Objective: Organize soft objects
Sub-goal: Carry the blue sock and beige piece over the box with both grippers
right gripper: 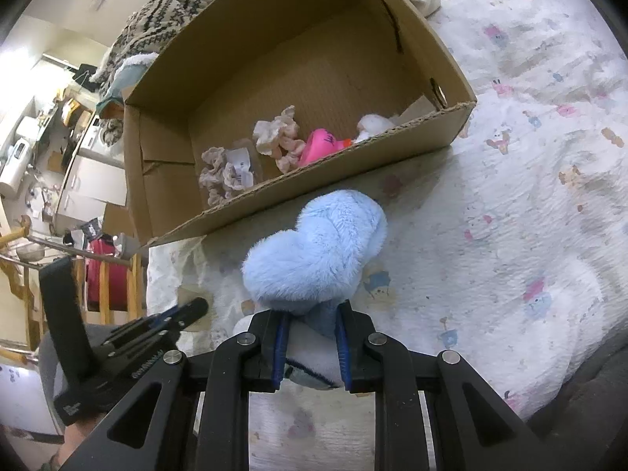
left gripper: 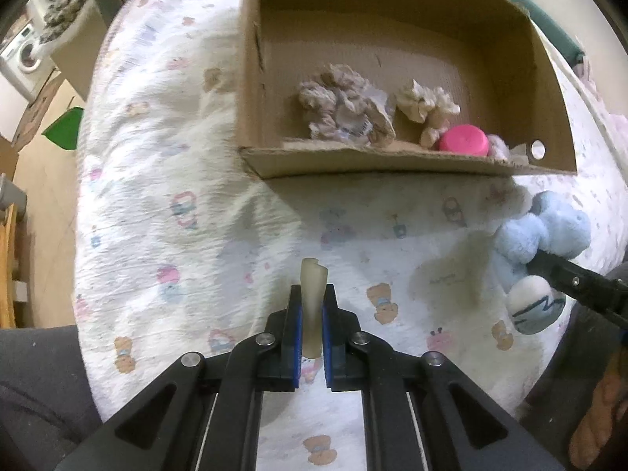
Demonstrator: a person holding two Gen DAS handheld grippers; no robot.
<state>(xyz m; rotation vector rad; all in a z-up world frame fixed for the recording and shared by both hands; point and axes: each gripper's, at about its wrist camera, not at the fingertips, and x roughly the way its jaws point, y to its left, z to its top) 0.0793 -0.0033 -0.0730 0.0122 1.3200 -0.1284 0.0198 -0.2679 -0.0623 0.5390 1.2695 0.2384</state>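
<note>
One white quilted bedspread with cartoon print [left gripper: 165,204], one open brown cardboard box [left gripper: 392,163] on it holding two crumpled fabric scrunchies [left gripper: 345,108] and one pink round object [left gripper: 463,143], right gripper [right gripper: 310,353] clamped on one fluffy light-blue plush toy [right gripper: 314,251] near box front, left gripper [left gripper: 312,337] closed on one pale beige rubbery strip [left gripper: 313,298].

Left tool [left gripper: 312,306] clamped on a pale rubbery strip [left gripper: 313,294], cardboard box [left gripper: 392,161] beyond, blue plush toy [left gripper: 541,235] at right.

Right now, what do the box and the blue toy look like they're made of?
The box looks like plain brown corrugated cardboard: matte, with a fluted, ragged cut edge. The blue toy looks like plush fabric with a fuzzy pile, probably synthetic fleece, squeezed between the right gripper's pads.
</note>
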